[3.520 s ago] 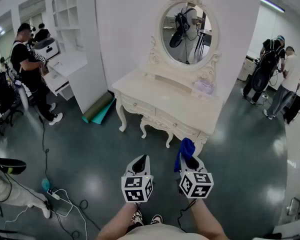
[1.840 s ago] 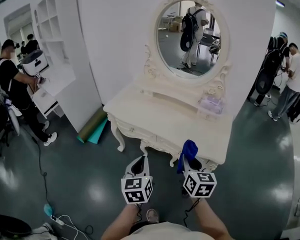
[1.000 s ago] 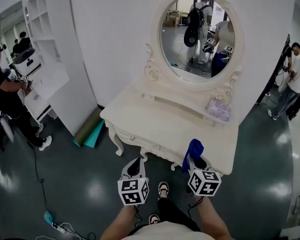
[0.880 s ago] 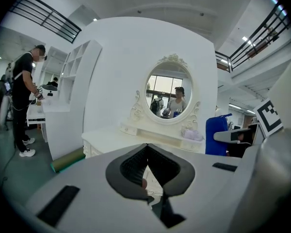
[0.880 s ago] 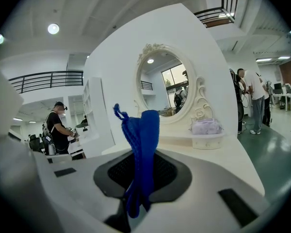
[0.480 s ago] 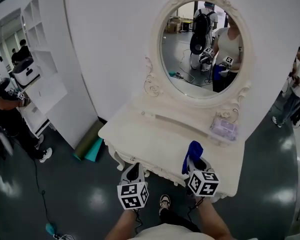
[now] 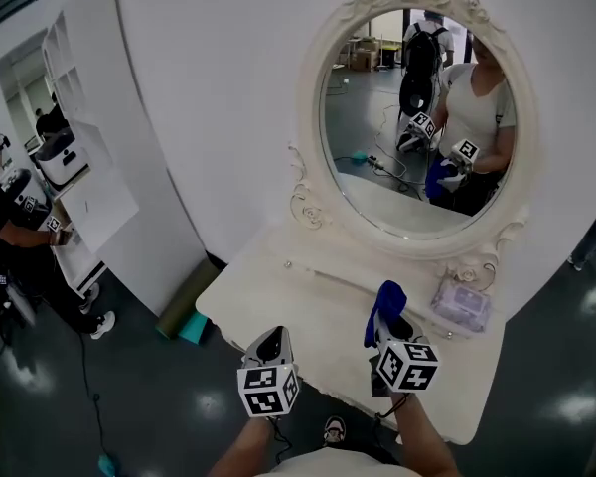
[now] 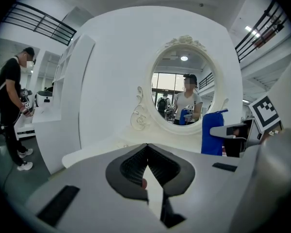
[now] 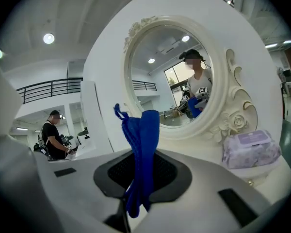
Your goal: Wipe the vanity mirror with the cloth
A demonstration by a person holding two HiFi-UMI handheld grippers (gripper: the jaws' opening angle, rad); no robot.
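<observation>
An oval vanity mirror (image 7: 417,122) in an ornate cream frame stands on a cream dressing table (image 7: 308,301) against a white wall. It also fills the middle of the left gripper view as the mirror (image 8: 182,93) and of the right gripper view as the mirror (image 9: 169,76). My right gripper (image 7: 385,323) is shut on a blue cloth (image 7: 384,301), which sticks up from the jaws as the cloth (image 9: 140,154). My left gripper (image 7: 270,344) is shut with nothing in it and hangs over the table's front edge. Both grippers are well short of the glass.
A pack of wipes (image 7: 461,301) lies at the table's back right, below the mirror frame. White shelving (image 7: 84,157) stands to the left with a person (image 7: 10,227) beside it. A rolled green mat (image 7: 184,311) lies on the dark floor by the wall.
The view has closed in on the dressing table and mirror, which now look much larger. Both grippers have come forward over the table's front edge, the cloth still held.
</observation>
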